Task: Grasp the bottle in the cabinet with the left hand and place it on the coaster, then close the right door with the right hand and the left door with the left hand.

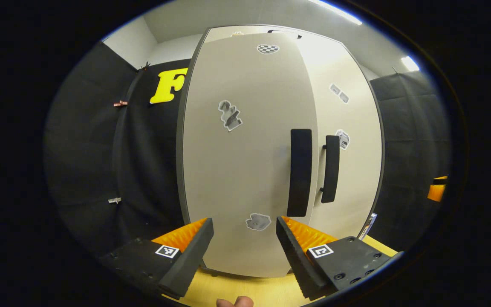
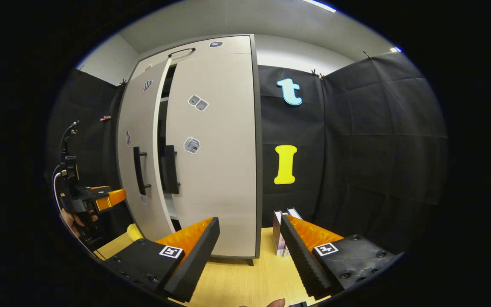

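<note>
The pale cabinet's left door (image 1: 237, 170) stands right in front of my left gripper (image 1: 244, 251), which is open with nothing between its fingers. Its black handle (image 1: 300, 172) sits beside the right door's handle (image 1: 330, 168). In the right gripper view the right door (image 2: 215, 162) lies flush with the cabinet. The left door (image 2: 141, 128) is slightly ajar, with a dark gap (image 2: 162, 128) between the two. My right gripper (image 2: 249, 251) is open and empty, back from the cabinet's right corner. The left gripper (image 2: 100, 198), held by a hand, is beside the left door.
The cabinet stands on a light wooden tabletop (image 2: 237, 281). A small purple and white box (image 2: 280, 232) stands at the cabinet's right side. A yellow rounded object (image 2: 134, 232) lies on the table by the left door, partly hidden. Black cloth walls surround the booth.
</note>
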Motion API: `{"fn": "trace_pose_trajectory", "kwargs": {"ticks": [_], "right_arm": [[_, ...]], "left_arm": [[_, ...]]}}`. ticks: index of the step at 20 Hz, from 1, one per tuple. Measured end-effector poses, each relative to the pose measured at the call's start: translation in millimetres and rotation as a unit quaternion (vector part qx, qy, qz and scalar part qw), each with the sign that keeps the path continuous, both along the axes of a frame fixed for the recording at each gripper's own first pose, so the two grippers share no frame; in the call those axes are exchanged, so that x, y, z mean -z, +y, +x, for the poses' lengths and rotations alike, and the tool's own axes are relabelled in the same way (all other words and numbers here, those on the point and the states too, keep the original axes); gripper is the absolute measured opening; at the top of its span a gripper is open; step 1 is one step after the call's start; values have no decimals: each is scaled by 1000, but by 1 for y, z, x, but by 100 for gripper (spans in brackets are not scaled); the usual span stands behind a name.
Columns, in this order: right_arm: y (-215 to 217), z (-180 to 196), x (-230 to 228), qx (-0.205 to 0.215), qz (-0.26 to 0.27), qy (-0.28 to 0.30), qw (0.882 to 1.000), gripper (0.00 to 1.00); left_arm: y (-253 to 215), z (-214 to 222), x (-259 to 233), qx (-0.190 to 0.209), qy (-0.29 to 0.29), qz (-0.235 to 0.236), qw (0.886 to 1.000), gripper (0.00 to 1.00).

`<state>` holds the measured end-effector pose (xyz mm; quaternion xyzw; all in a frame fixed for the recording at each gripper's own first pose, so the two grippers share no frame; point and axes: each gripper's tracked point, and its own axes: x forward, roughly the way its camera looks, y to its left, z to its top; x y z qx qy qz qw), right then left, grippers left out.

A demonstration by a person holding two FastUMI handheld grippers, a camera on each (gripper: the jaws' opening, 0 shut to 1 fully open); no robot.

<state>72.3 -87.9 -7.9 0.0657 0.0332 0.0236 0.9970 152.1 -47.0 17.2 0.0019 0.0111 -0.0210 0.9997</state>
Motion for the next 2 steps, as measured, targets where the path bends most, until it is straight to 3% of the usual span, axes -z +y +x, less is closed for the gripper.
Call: {"fn": "trace_pose_trajectory", "kwargs": {"ticks": [1, 2], "right_arm": [[2, -2, -3, -1, 0, -3, 1000, 95], [5, -4, -5, -1, -2, -6, 1000, 95]], "left_arm": [[0, -7, -3, 3, -5, 5, 1000, 91], [1, -16, -7, 6, -9, 6, 1000, 94]]}}
